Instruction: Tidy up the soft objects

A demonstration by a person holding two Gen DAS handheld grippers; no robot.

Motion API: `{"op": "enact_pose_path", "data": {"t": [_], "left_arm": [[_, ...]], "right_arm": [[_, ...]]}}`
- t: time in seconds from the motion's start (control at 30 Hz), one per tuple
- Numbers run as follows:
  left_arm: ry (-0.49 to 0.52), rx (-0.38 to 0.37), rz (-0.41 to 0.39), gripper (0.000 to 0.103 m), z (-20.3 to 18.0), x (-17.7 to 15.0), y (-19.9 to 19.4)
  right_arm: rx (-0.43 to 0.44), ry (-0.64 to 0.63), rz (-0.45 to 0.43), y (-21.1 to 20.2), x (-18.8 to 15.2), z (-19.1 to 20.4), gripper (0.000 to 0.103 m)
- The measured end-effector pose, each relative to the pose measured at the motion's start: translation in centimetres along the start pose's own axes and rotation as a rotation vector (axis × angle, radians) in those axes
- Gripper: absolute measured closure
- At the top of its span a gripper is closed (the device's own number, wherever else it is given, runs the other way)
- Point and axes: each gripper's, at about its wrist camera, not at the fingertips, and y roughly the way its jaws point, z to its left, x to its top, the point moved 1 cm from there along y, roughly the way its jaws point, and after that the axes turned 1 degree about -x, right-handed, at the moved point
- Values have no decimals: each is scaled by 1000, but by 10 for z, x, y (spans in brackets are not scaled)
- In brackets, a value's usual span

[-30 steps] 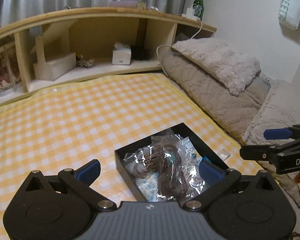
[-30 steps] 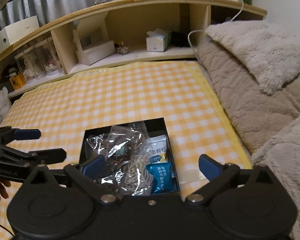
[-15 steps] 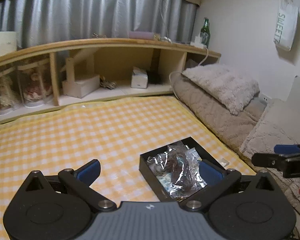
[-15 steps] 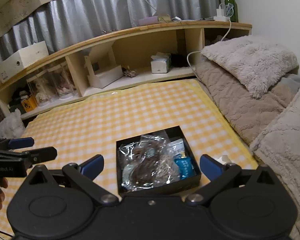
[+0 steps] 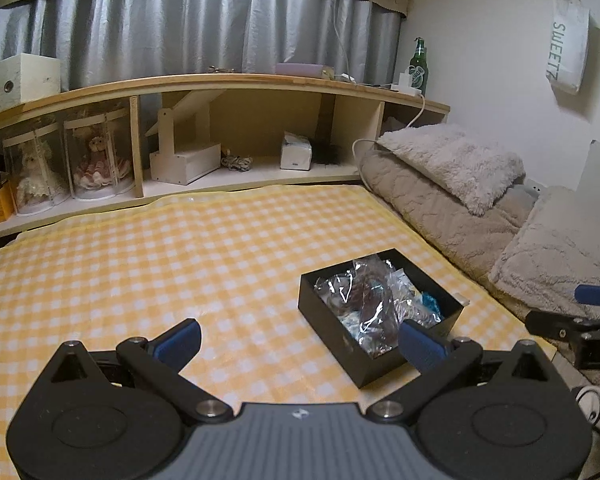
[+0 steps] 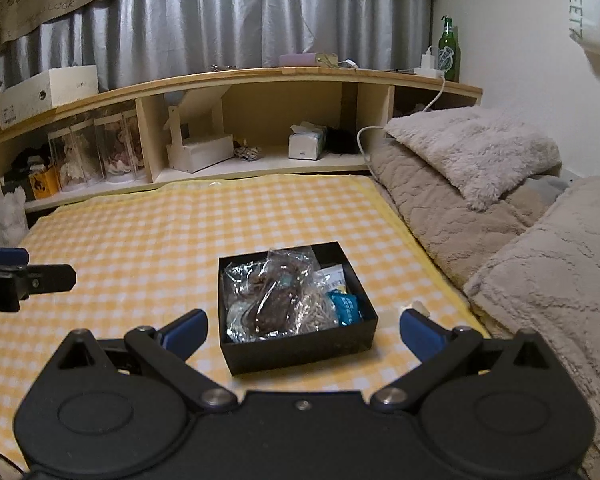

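A: Where are the soft things now?

B: All inside the black box (image 6: pixel 296 344), which sits on the yellow checked cloth (image 6: pixel 160 248) just ahead of the right gripper (image 6: pixel 302 330), between the lines of its two fingers. Crinkly clear bags (image 6: pixel 268 300) fill most of it, with a blue packet (image 6: pixel 346 308) on the side toward the gripper's right finger.

A: And from the other side?

B: For the left gripper (image 5: pixel 298 338) the box (image 5: pixel 340 332) lies ahead and toward its right finger, whose blue pad overlaps the box's near corner in view.

A: Are the grippers holding anything?

B: No. Both are spread wide and empty.

A: What has changed?

B: A second ago both cameras looked down into the box from close above. Now both have drawn back and up, so the box looks smaller and the shelf (image 6: pixel 260 80) and curtain (image 6: pixel 220 24) beyond it show.

A: Meaning?

B: My guess is the packing step is finished, or the person is pausing to look for more. Nothing loose shows on the cloth except a small white scrap (image 6: pixel 420 307) just beyond the right gripper's right fingertip. The beige bedding (image 6: pixel 460 200) further right seems untouched.
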Motion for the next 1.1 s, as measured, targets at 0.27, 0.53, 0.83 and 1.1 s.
{"op": "enact_pose_path", "data": {"t": [0.27,0.53,0.83,1.1], "left_arm": [[-3,35,-8,0,6,-21,2],[-2,50,-33,0,5,-28,1],[13,62,-32,0,3,-33,1],[4,67,-43,0,4,-32,0]], "right_arm": [[-19,10,-47,-1,-17,3,0],[-22,-5,-69,1,-26,6,0],[-12,28,-74,3,-30,2,0],[-18,15,-82,2,-32,6,0]]}}
